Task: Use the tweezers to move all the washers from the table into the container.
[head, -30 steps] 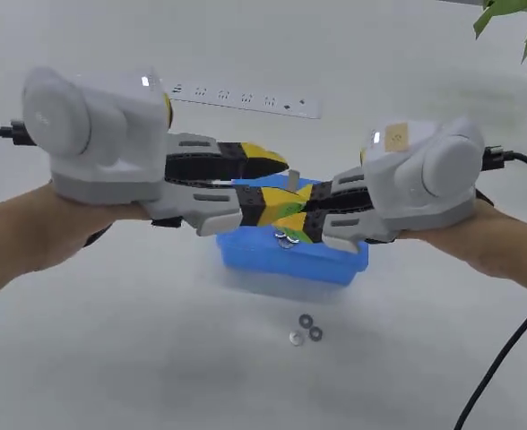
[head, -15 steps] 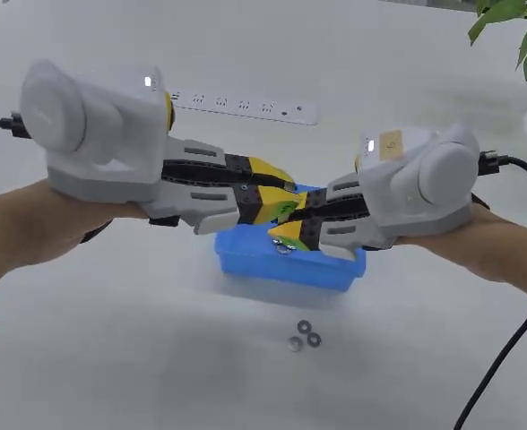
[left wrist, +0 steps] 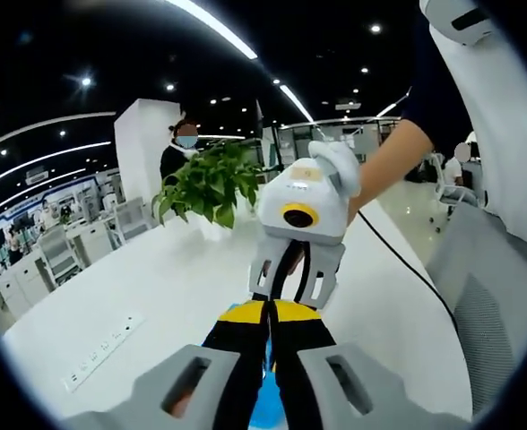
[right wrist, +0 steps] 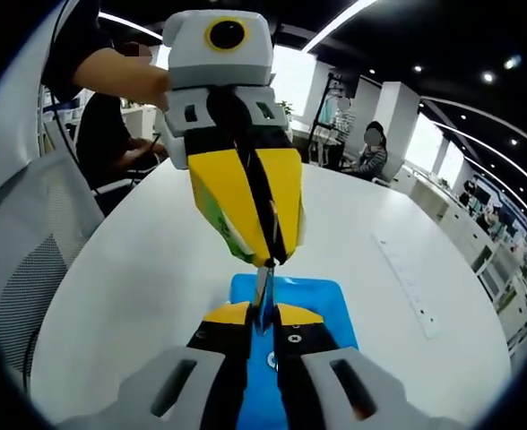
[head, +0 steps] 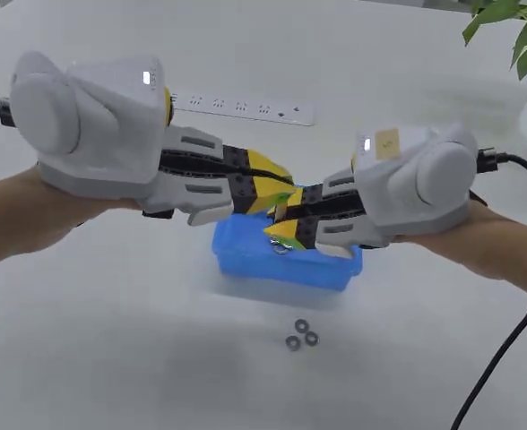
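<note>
Closing in now: my left gripper (head: pixel 286 191) and right gripper (head: pixel 276 234) meet above the container (head: pixel 246 260), both clenched on the tweezers (right wrist: pixel 263 300). A few dropped washers (head: pixel 281 247) lie inside; three washers (head: pixel 301 334) wait on the table (head: pixel 156 358).

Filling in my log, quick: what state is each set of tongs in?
Left tongs: shut, tip meeting the tweezers; grip cannot be told.
Right tongs: shut on the tweezers.
</note>
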The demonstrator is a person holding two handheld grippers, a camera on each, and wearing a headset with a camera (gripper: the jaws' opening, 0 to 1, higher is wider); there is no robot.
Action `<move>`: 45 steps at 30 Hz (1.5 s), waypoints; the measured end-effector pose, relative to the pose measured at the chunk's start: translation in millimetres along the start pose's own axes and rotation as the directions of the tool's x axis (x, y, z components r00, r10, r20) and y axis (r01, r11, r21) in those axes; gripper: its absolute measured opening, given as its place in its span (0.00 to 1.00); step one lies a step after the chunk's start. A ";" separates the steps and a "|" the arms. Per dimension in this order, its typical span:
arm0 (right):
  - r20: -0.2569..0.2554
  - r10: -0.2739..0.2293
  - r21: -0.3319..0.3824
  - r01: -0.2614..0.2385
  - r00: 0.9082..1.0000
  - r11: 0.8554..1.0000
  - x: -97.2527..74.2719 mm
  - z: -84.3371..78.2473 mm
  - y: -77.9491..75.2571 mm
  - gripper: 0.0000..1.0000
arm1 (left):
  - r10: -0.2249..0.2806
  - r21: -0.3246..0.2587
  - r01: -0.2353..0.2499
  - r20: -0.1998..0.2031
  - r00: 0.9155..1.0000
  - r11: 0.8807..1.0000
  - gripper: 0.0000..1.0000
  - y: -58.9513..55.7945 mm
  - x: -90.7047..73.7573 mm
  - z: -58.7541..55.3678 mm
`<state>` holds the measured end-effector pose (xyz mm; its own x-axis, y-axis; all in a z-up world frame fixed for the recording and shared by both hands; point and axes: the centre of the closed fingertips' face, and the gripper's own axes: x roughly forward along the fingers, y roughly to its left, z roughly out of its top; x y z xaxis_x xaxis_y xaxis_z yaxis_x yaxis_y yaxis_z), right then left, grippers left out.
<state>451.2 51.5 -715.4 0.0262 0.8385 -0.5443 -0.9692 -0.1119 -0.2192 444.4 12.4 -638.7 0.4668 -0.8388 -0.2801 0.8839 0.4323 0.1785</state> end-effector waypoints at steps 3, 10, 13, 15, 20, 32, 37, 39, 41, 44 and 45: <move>0.002 -0.015 0.001 0.015 1.000 1.000 -2.4 0.8 -2.8 0.11 | -0.003 0.017 0.003 0.003 1.000 1.000 0.04 -0.3 0.8 1.9; 0.016 -0.031 0.021 0.030 0.999 0.999 -7.4 3.9 -4.4 0.13 | 0.009 0.019 -0.010 0.012 1.000 1.000 0.04 2.2 -1.1 6.8; 0.015 -0.037 0.032 0.036 0.999 0.999 -10.0 4.2 -5.0 0.14 | 0.014 0.006 -0.014 0.034 0.999 1.000 0.04 4.1 -2.5 12.7; 0.012 -0.040 0.056 0.039 0.999 0.998 -11.8 3.1 -4.6 0.18 | 0.022 0.009 -0.023 0.042 0.999 1.000 0.04 6.0 -3.5 16.2; 0.005 -0.041 0.073 0.041 0.999 0.996 -16.1 0.5 -0.6 0.24 | 0.032 0.017 -0.033 0.047 0.998 0.999 0.04 8.3 -5.8 22.4; 0.018 -0.110 0.134 0.107 0.994 0.985 -39.0 -6.4 1.0 0.34 | 0.039 0.033 -0.041 0.059 0.998 0.999 0.04 -1.5 -9.8 35.6; 0.023 -0.147 0.153 0.142 0.989 0.978 -51.8 -10.4 5.0 0.40 | 0.036 0.041 -0.038 0.059 0.998 0.998 0.04 -8.6 -13.7 39.2; 0.020 -0.154 0.159 0.149 0.988 0.976 -56.3 -12.9 8.9 0.41 | 0.035 0.041 -0.037 0.062 0.998 0.998 0.04 -11.8 -15.3 40.4; 0.023 -0.163 0.166 0.157 0.986 0.974 -60.1 -14.8 12.4 0.42 | 0.032 0.039 -0.034 0.063 0.998 0.999 0.04 -15.6 -16.3 40.6; 0.029 -0.178 0.197 0.169 0.984 0.966 -66.6 -20.4 19.9 0.45 | 0.030 0.037 -0.033 0.057 0.998 0.999 0.04 -21.1 -16.9 37.6; 0.025 -0.181 0.198 0.172 0.983 0.965 -67.9 -22.5 22.1 0.46 | 0.031 0.033 -0.033 0.058 0.998 0.999 0.04 -23.0 -17.3 36.8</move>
<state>433.4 -19.9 -701.5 0.1948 0.8578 -0.4757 -0.9792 0.1422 -0.1445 414.9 4.9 -603.2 0.4913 -0.8430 -0.2191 0.8668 0.4485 0.2182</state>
